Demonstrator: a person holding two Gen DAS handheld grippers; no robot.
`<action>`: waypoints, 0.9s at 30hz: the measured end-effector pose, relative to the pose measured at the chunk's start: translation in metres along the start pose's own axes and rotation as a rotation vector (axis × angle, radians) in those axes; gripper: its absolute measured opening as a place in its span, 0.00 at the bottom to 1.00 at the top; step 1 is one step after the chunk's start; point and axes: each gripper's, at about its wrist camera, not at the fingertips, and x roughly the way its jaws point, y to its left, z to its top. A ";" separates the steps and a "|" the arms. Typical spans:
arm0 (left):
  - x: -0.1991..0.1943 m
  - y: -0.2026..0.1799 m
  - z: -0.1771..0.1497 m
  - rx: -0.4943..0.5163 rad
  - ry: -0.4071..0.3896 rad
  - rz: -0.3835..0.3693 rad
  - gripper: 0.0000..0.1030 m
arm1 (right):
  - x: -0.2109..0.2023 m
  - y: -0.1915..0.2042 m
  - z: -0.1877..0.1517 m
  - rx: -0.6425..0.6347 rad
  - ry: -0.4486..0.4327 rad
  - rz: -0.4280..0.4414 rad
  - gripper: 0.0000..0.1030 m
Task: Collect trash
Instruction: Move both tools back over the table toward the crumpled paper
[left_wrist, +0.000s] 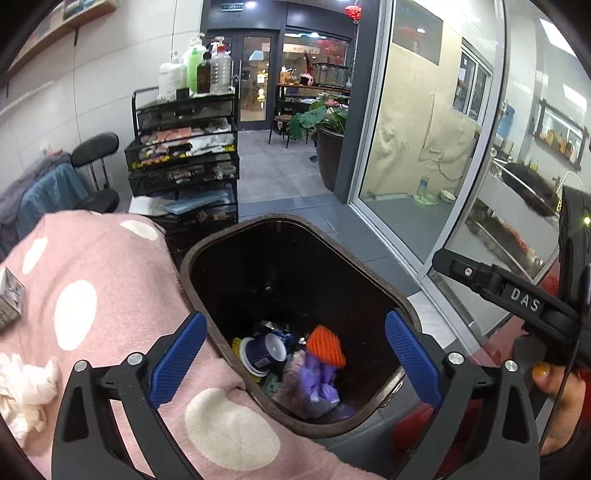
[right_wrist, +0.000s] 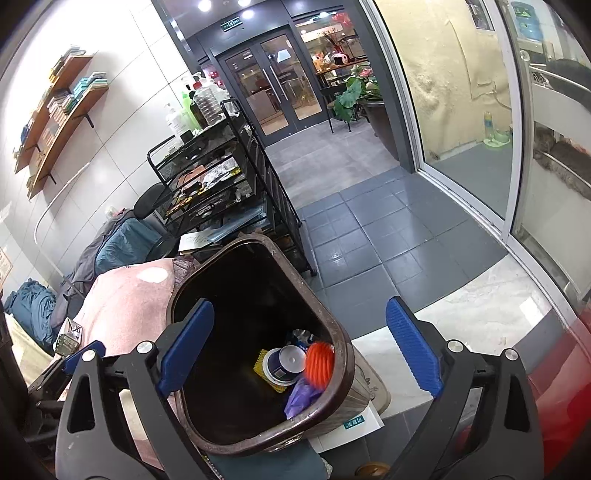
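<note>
A brown trash bin (left_wrist: 221, 236) stands open beside a pink spotted cloth (left_wrist: 92, 266). Inside lie an orange foam net (left_wrist: 325, 349), a purple cup (left_wrist: 264, 354) and a purple bag (left_wrist: 319, 384). My left gripper (left_wrist: 295, 365) is open and empty above the bin's mouth. My right gripper (right_wrist: 299, 362) is open and empty, also above the bin (right_wrist: 332, 332), where the orange net (right_wrist: 319, 363) and the cup (right_wrist: 280, 363) show. The right gripper's body shows in the left wrist view (left_wrist: 517, 299). Crumpled white tissue (left_wrist: 26, 384) lies on the cloth at the left.
A small grey box (left_wrist: 9, 299) lies on the cloth's left edge. A black mesh drawer cart (left_wrist: 184, 155) with bottles on top stands behind the bin. A black chair (left_wrist: 96, 173) is left of it. Glass sliding doors (left_wrist: 424, 147) are at the right; a potted plant (left_wrist: 328, 133) stands beyond.
</note>
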 end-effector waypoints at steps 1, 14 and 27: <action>-0.003 -0.001 0.000 0.009 -0.006 0.006 0.94 | 0.000 0.000 0.000 0.000 -0.001 0.000 0.91; -0.033 0.005 0.002 0.030 -0.074 0.031 0.95 | -0.003 0.018 -0.003 -0.022 0.000 0.031 0.91; -0.083 0.049 -0.022 -0.070 -0.144 0.101 0.95 | -0.008 0.065 -0.007 -0.129 0.002 0.142 0.91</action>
